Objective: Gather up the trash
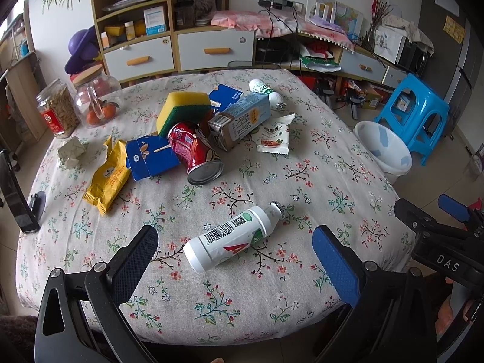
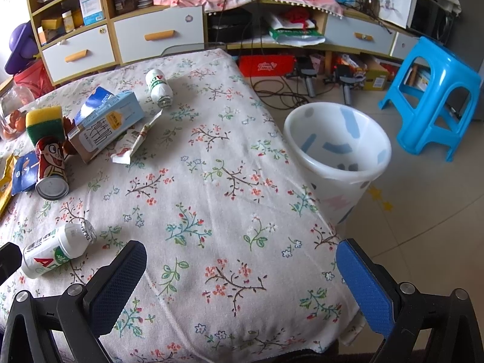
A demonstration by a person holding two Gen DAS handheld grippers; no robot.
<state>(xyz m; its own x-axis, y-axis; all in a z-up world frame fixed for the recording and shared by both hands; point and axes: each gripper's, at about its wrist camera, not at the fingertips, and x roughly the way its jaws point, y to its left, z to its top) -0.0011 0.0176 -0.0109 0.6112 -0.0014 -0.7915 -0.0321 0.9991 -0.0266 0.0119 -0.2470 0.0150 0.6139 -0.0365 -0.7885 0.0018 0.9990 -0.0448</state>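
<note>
A white AD bottle (image 1: 231,237) lies on its side on the floral tablecloth, just ahead of my open, empty left gripper (image 1: 236,260); it also shows in the right wrist view (image 2: 56,249). Further back lies a heap: a red can (image 1: 193,151), a milk carton (image 1: 239,119), a sponge (image 1: 183,110), a blue flat box (image 1: 149,157), a yellow wrapper (image 1: 109,175), a snack packet (image 1: 273,134), a second bottle (image 1: 266,90) and crumpled paper (image 1: 71,152). My right gripper (image 2: 240,281) is open and empty over the table's near right part. A white bin (image 2: 337,154) stands on the floor beside the table.
Two jars (image 1: 59,112) (image 1: 96,99) stand at the table's far left. A phone on a stand (image 1: 18,196) is at the left edge. A blue stool (image 2: 435,93) stands behind the bin. Shelves and drawers line the back wall.
</note>
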